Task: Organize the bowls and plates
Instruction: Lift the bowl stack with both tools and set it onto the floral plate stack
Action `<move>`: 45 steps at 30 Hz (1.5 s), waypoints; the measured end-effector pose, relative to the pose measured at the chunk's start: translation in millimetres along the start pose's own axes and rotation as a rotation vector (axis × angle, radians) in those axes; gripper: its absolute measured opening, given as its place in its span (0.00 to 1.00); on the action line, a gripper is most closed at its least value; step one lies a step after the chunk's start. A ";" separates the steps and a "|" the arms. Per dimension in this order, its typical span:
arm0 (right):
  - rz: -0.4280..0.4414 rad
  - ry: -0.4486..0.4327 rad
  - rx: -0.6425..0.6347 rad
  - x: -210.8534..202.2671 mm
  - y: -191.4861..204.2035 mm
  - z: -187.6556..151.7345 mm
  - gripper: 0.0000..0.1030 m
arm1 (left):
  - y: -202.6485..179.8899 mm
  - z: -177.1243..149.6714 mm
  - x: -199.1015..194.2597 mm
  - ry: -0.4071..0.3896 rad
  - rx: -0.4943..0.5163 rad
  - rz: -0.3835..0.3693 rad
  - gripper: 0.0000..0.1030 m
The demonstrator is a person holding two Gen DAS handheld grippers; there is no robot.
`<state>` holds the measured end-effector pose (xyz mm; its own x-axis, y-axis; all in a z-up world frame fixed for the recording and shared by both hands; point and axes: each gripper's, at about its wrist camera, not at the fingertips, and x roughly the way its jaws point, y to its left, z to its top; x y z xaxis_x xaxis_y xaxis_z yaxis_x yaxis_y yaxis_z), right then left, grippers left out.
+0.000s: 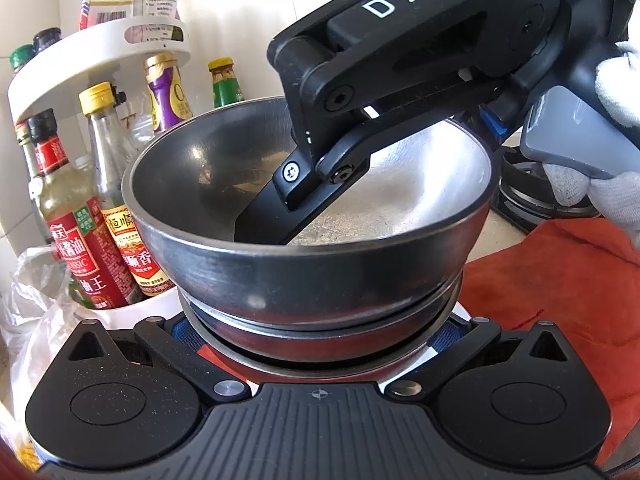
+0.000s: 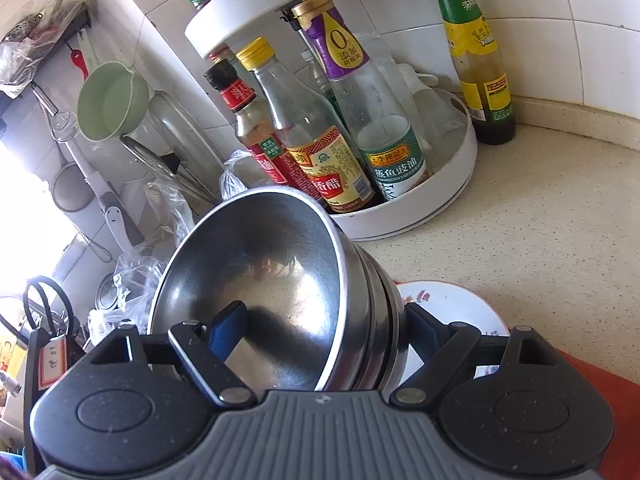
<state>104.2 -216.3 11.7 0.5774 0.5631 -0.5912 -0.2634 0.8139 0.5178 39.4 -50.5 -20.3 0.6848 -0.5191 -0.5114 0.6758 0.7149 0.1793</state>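
Observation:
A stack of nested steel bowls fills the left wrist view. My left gripper is shut on its lowest bowl, a blue pad on each side. My right gripper comes in from the upper right and straddles the stack's wall. One of its fingers reaches inside the top bowl and the other finger lies against the outside of the stack, so it is shut on the stack. A gloved hand holds that gripper. A white floral plate lies just beyond the stack, partly hidden by it.
A white two-tier turntable of sauce bottles stands close behind the bowls, near the tiled wall. Plastic bags sit to the left, and a gas burner and red cloth to the right. A green ladle and pot lid hang left.

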 end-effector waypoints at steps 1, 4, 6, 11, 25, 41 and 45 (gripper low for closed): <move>-0.004 -0.002 0.000 -0.1 -0.3 0.5 0.84 | 0.3 0.9 0.6 0.000 -0.002 -0.001 1.00; -0.016 -0.002 0.012 0.2 -4.6 1.2 0.84 | 2.5 2.2 7.6 0.002 -0.018 -0.011 1.00; -0.023 0.002 0.023 1.3 -8.1 1.9 0.84 | 0.6 2.2 9.7 0.003 -0.025 -0.017 1.00; -0.039 0.000 0.010 2.4 -9.8 0.5 0.84 | -3.1 -0.9 13.6 0.009 -0.037 -0.016 1.00; -0.028 0.033 0.016 17.5 -14.2 -8.2 0.83 | -5.4 -12.0 17.0 0.045 -0.056 -0.004 1.00; -0.032 0.052 0.017 28.0 -23.3 -12.3 0.82 | -15.7 -19.8 26.6 0.088 -0.049 0.007 1.00; -0.036 0.056 0.014 29.0 -24.5 -12.8 0.82 | -15.7 -21.1 31.5 0.094 -0.051 0.005 1.00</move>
<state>117.5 -218.1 -26.1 0.5422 0.5411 -0.6428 -0.2320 0.8317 0.5045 44.7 -68.2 -57.0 0.6578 -0.4707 -0.5880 0.6562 0.7413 0.1406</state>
